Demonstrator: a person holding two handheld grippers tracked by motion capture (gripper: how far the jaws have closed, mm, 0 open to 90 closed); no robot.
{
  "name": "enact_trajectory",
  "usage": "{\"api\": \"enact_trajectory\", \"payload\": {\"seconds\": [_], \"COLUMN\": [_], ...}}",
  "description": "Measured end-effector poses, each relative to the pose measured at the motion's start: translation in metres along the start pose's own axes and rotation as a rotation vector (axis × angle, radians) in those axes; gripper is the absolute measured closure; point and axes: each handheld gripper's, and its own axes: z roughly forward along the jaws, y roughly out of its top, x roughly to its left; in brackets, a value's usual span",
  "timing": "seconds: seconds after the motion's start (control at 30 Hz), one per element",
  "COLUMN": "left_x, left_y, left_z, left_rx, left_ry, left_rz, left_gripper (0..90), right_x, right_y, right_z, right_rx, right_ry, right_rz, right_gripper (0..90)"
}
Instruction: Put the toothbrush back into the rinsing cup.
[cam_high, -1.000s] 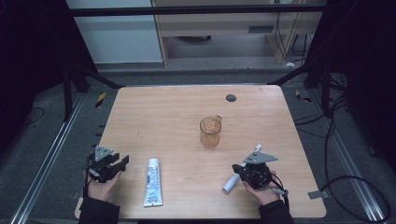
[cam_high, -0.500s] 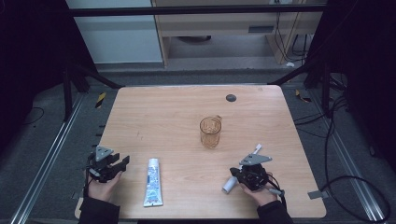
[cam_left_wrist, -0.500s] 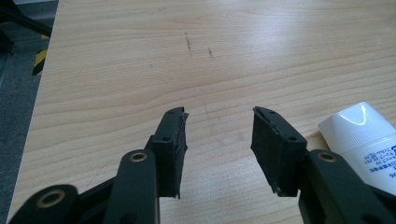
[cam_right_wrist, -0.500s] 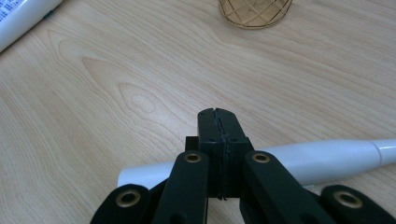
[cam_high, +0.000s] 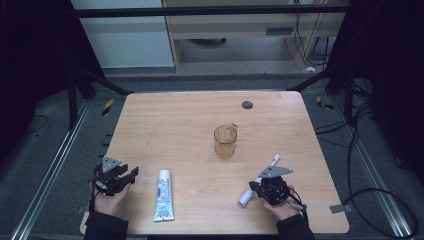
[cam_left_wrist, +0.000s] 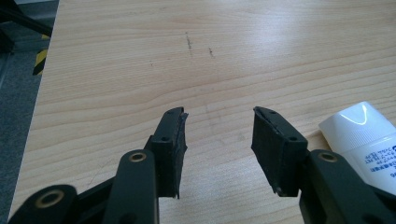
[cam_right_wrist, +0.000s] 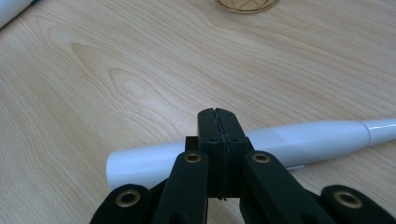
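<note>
The white stick (cam_high: 257, 180), a long round handle like an electric toothbrush, lies flat on the table (cam_high: 175, 120) near the front right part, slanted, with its thick end toward me and its thin end pointing to the far right. In the right gripper view the stick (cam_right_wrist: 299, 142) lies across, just behind the tips of my right gripper (cam_right_wrist: 218, 114), and it passes from left to right under them. The jaws of this gripper are pressed together, pad against pad, with nothing between them; the stick is beyond them and not clamped. I cannot tell if the tips touch it. In the high view my right gripper (cam_high: 256, 186) sits just beside the thick half of the stick. Farther up the table, near the middle, an amber cup (cam_high: 225, 141) stands upright, well apart from the stick. To the left lies a white tube (cam_high: 163, 195), its cap toward the far side. My left gripper (cam_high: 131, 173) rests at the front left edge, near the tube; in the left gripper view its jaws (cam_left_wrist: 217, 126) stand apart over bare wood, and the cap of the tube (cam_left_wrist: 359, 123) is just to their right.
</note>
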Motion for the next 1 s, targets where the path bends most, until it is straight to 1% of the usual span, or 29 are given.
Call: {"api": "enact_trajectory", "payload": {"seconds": [0.37, 0.57, 0.67, 0.73, 0.77, 0.83, 1.0], "left_x": [0.0, 0.0, 0.0, 0.0, 0.0, 0.0, 0.0], "left_y": [0.0, 0.0, 0.0, 0.0, 0.0, 0.0, 0.0], "left_z": [0.0, 0.0, 0.001, 0.001, 0.001, 0.001, 0.001], "left_rx": [0.002, 0.002, 0.003, 0.004, 0.005, 0.006, 0.006], "left_ry": [0.002, 0.002, 0.003, 0.003, 0.002, 0.003, 0.003], "left_rz": [0.0, 0.0, 0.0, 0.0, 0.001, 0.003, 0.001], "left_gripper": [53.4, 53.3, 53.3, 53.3, 53.3, 53.3, 53.3], "right_x": [-0.003, 0.001, 0.006, 0.006, 0.007, 0.007, 0.008], "right_y": [-0.004, 0.0, 0.002, 0.003, 0.004, 0.004, 0.003], "right_z": [-0.005, 0.002, 0.007, 0.007, 0.008, 0.009, 0.011], "right_rx": [0.001, -0.002, 0.013, 0.014, 0.004, 0.002, 0.018], "right_ry": [0.001, 0.009, 0.015, 0.015, 0.017, 0.018, 0.022], "right_rz": [0.015, -0.001, -0.011, -0.015, -0.01, -0.012, -0.012], "right_gripper": [90.0, 90.0, 90.0, 90.0, 90.0, 90.0, 90.0]}}
